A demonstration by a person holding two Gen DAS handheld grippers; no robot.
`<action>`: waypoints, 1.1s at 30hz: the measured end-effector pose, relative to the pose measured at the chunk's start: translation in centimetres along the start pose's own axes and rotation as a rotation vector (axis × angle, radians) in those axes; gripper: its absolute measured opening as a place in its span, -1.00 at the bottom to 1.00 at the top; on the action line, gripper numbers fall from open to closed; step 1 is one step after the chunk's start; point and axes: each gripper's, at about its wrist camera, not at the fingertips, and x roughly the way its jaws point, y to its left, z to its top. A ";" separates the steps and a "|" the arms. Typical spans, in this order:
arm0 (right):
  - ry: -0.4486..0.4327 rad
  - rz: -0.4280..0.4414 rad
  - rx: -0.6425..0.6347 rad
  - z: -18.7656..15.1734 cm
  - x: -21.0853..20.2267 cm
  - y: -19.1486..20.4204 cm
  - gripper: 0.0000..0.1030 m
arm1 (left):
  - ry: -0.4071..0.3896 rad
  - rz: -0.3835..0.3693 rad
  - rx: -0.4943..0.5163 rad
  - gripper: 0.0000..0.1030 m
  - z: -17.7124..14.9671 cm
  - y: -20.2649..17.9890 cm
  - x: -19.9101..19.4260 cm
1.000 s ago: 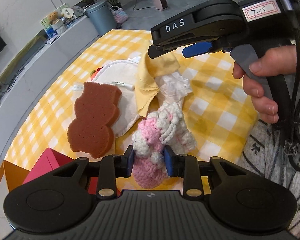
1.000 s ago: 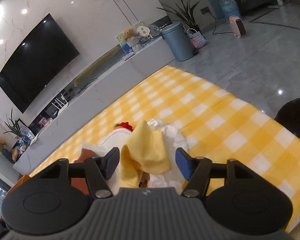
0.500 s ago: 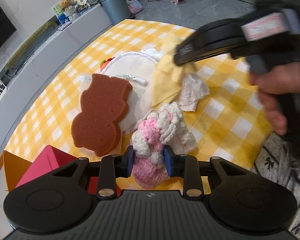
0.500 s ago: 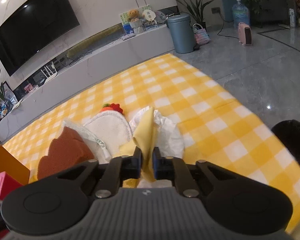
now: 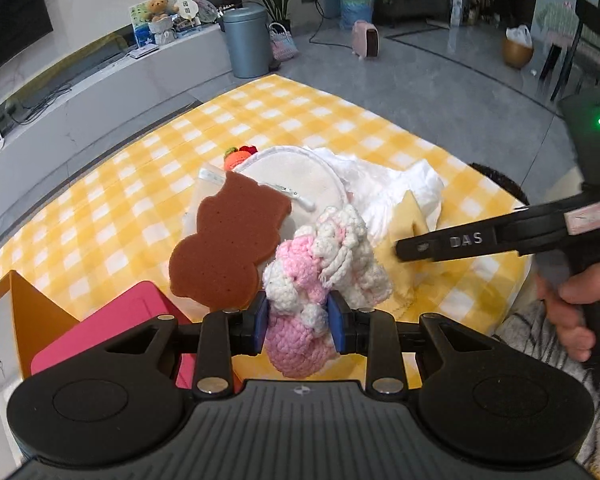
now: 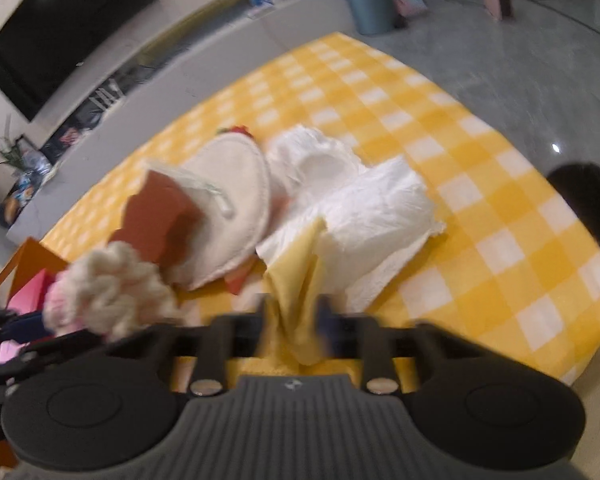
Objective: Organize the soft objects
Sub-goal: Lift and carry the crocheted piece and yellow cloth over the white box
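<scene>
Left gripper [image 5: 298, 322] jaws clamped on pink-white crocheted yarn toy [image 5: 320, 268]; right gripper [image 6: 292, 320] jaws opening around yellow cloth [image 6: 300, 276] just right of toy; risk: cloth slips back to bench.

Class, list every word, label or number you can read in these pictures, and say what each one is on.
"DAS": on the right gripper, along its finger.
Pink label on that gripper's body: writing too blurred to read.
Card beside the teddy on the far shelf: too small to read.

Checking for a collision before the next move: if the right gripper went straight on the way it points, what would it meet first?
The yellow cloth between its opening jaws; just beyond lies the white paper towel, though blur leaves depth uncertain.
</scene>
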 end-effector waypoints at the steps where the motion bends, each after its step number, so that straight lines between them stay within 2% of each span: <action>1: -0.004 -0.006 -0.001 0.2 0.3 0.1 0.42 | 0.003 -0.001 -0.004 -0.32 0.0 0.1 0.1; 4: 0.015 0.019 -0.012 0.6 1.1 0.3 0.29 | 0.016 0.004 -0.011 -0.32 -0.2 0.3 0.6; 7: 0.074 -0.034 -0.051 0.4 2.8 1.0 -0.16 | 0.025 0.001 -0.019 -0.32 -0.2 0.5 0.8; 9: 0.079 -0.076 -0.062 0.3 3.1 1.2 -0.76 | 0.015 -0.003 -0.030 -0.32 -0.2 0.7 0.5; 12: 0.050 -0.014 -0.044 0.3 2.2 0.7 -0.91 | -0.005 -0.010 -0.053 -0.32 0.0 1.0 -0.3; 23: -0.121 0.256 -0.066 -0.3 -5.2 2.7 -0.92 | -0.123 -0.045 -0.123 -0.32 0.5 1.6 -4.4; 27: -0.159 0.298 -0.091 -0.4 -6.8 3.8 -0.92 | -0.169 -0.050 -0.151 -0.32 0.6 2.2 -5.9; 33: -0.202 0.358 -0.120 -0.4 -8.6 5.5 -0.92 | -0.244 0.005 -0.205 -0.32 0.8 4.0 -8.9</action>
